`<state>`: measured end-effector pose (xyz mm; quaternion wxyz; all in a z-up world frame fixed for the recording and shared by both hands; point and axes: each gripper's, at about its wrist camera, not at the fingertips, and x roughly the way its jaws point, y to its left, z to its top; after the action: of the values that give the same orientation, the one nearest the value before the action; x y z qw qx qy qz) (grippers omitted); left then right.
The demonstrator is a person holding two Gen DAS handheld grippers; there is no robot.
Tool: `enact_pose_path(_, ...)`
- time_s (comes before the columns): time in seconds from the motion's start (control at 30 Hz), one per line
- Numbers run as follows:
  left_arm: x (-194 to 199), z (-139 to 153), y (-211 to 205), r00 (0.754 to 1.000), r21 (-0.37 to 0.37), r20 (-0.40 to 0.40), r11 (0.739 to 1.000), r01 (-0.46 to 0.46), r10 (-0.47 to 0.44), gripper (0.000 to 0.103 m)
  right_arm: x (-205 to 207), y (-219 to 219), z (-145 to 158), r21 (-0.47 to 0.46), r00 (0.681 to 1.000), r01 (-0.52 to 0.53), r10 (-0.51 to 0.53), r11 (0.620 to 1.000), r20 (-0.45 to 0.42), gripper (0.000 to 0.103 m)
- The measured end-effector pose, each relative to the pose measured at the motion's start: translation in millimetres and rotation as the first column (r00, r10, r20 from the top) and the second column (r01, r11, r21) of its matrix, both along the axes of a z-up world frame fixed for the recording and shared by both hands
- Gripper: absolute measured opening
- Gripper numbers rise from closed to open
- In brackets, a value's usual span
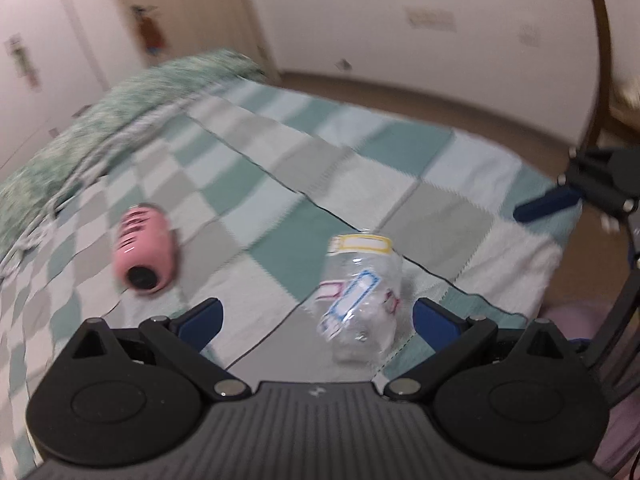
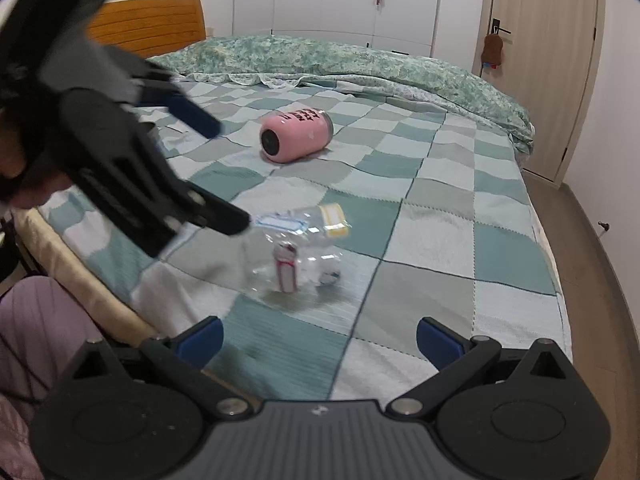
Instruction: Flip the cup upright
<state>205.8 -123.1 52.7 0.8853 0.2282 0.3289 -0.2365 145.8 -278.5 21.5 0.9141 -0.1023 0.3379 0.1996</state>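
While both grippers gape empty, left gripper point(image 1: 316, 312) should straddle the clear cup point(image 1: 360, 296) near the pink cup point(image 1: 144, 252).

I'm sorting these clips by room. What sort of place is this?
A bedroom, most likely. The cups lie on a bed with a checked green blanket and a wooden headboard, with white wardrobe doors against the far wall and a room door beside them.

Black ribbed tool point(image 1: 318, 318) bodies, blue fingertips point(image 1: 202, 316), silver screws, purple sleeve point(image 2: 36, 320).
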Motion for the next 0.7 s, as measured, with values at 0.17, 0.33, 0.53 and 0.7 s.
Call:
enact_pose_path(0.17,-20.1,-3.2,46.0,0.989,-0.131,0.026,0.982,-0.139,0.144,0.103,3.9,21.3,9.3,0.026,0.997,0.067,-0.066,0.997,-0.041,0.103)
enact_pose_path(0.33,-26.2,-29.0,78.8,0.975,-0.194,-0.008,0.956,-0.221,0.223,0.103,14.9,36.7,4.3,0.04,0.984,0.163,-0.159,0.986,-0.085,0.103)
enact_pose_path(0.53,-21.0,-53.5,96.2,0.968,-0.255,-0.02,0.935,-0.247,0.25,0.103,40.3,47.5,9.1,0.08,0.95,0.294,-0.282,0.952,-0.136,0.101)
enact_pose_path(0.7,-3.6,-67.2,101.2,0.964,-0.299,-0.047,0.917,-0.265,0.263,0.103,77.0,58.3,5.9,0.135,0.894,0.417,-0.379,0.899,-0.239,0.097)
